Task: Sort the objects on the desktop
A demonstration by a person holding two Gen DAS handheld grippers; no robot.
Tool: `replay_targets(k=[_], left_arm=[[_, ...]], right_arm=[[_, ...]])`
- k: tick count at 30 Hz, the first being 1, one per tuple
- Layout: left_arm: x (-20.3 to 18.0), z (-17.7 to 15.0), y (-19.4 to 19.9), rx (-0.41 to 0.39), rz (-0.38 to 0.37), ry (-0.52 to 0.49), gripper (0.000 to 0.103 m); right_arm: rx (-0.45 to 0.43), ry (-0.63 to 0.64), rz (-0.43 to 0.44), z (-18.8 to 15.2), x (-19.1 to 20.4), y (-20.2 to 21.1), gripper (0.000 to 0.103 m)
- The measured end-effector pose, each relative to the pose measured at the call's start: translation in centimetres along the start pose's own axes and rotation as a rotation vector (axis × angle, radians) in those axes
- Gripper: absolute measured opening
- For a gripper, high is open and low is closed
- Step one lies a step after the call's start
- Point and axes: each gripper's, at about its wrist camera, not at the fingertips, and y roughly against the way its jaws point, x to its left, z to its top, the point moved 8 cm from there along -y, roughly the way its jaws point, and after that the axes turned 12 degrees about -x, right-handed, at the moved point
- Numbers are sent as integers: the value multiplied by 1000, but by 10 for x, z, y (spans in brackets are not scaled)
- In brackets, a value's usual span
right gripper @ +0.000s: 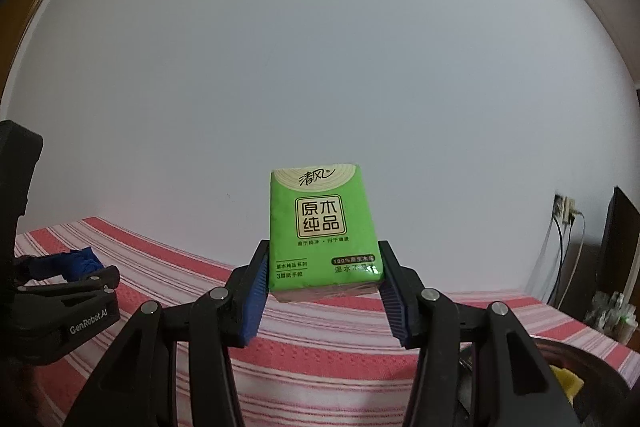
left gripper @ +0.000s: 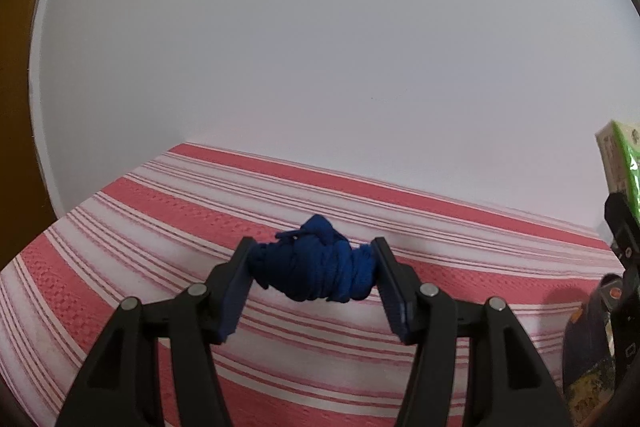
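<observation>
Green tissue pack (right gripper: 324, 231) upright in right tool (right gripper: 323, 283); blue cloth wad (left gripper: 316, 261) in left tool (left gripper: 314, 279).

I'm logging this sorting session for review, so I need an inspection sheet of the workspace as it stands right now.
Surface: red and white striped cloth covers the table.
Job's things: blue bundled fabric and green tissue pack, each clamped and lifted off the cloth.
Clutter: dark bowl at lower right with a yellow piece inside; the rest of its contents unclear.
Grippers: left claw shut on the fabric; right claw shut on the pack, which stands upright.
Cables: cords hang from a wall socket at far right.
Surroundings: plain white wall; dark panel at right edge.
</observation>
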Motion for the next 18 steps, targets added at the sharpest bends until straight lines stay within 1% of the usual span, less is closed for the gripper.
replay_targets(k=[3, 7, 11, 12, 13, 18], left_arm=[[-7, -6, 0, 25, -19, -1, 58], [-11, -9, 8, 20, -3, -3, 58], [-24, -13, 21, 26, -16, -14, 58], [-28, -15, 24, 28, -16, -23, 58], [-34, -17, 28, 30, -23, -33, 58], [-54, -22, 46, 40, -47, -65, 58]], right_arm=[[26, -24, 1, -2, -7, 3, 53], [69, -69, 8, -4, -19, 9, 53], [99, -95, 11, -5, -34, 23, 53], [108, -101, 14, -5, -35, 25, 53], [114, -105, 16, -8, -20, 18, 53], [139, -127, 9, -7, -30, 35, 53]])
